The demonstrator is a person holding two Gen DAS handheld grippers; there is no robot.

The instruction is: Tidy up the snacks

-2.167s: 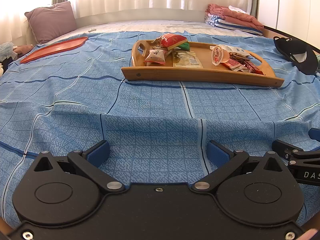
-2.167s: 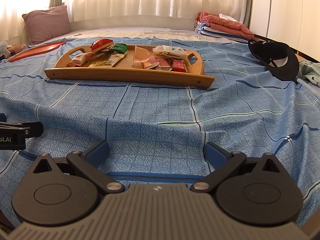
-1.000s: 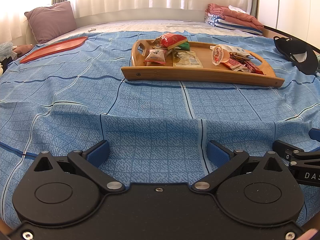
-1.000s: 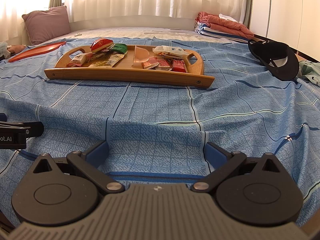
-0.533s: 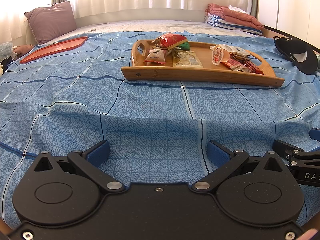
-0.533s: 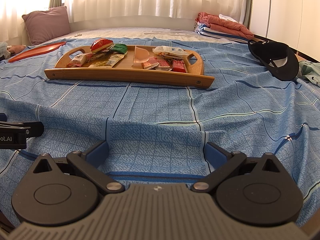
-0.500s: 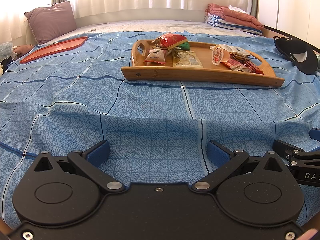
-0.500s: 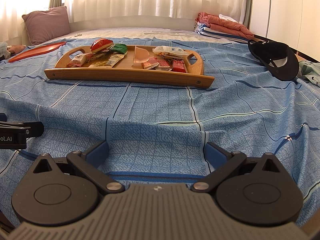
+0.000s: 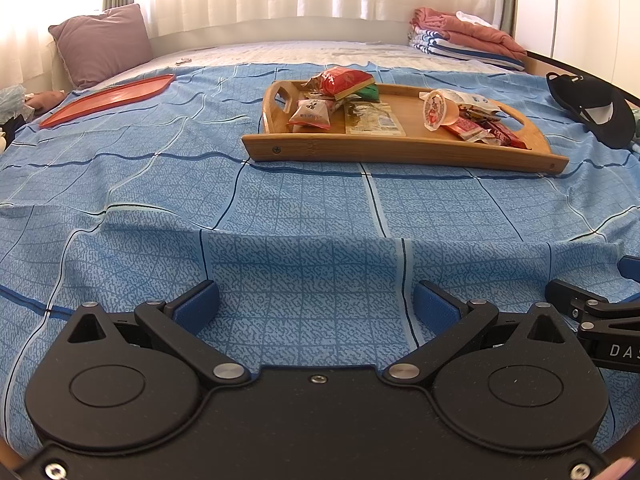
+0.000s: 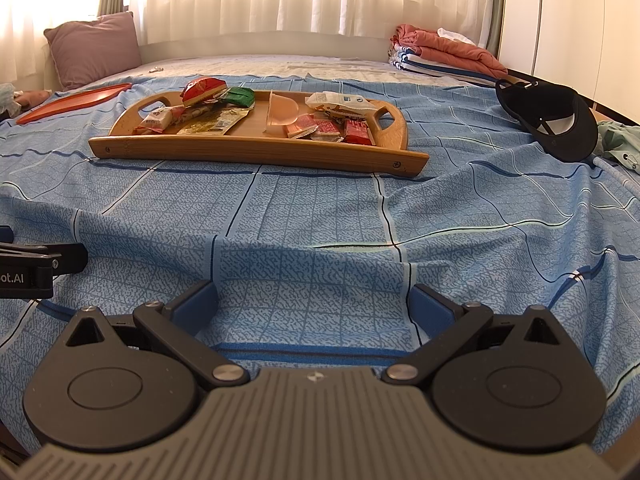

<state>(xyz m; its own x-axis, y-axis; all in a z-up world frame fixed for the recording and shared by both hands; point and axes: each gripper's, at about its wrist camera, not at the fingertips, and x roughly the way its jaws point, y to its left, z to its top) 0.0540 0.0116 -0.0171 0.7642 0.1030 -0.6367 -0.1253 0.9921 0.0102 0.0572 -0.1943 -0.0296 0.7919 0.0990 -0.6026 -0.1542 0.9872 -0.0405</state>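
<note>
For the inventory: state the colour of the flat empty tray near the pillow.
Red-orange tray, clearest in the left wrist view.

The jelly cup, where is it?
The jelly cup lies on its side in the wooden tray on the bed, toward the tray's right half in both views, just left of the red snack packets.

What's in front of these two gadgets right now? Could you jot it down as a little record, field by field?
Surface: bed with blue checked bedspread
Left gripper: open, empty, low over the bedspread
Right gripper: open, empty, low over the bedspread
Wooden tray: ahead of both grippers, on the bedspread
Snacks: all in the wooden tray; red packet on top at its left end, jelly cup on its side near the middle
Red tray: far left, holds nothing visible
Black cap: right of the wooden tray
Folded laundry: far right corner
</note>
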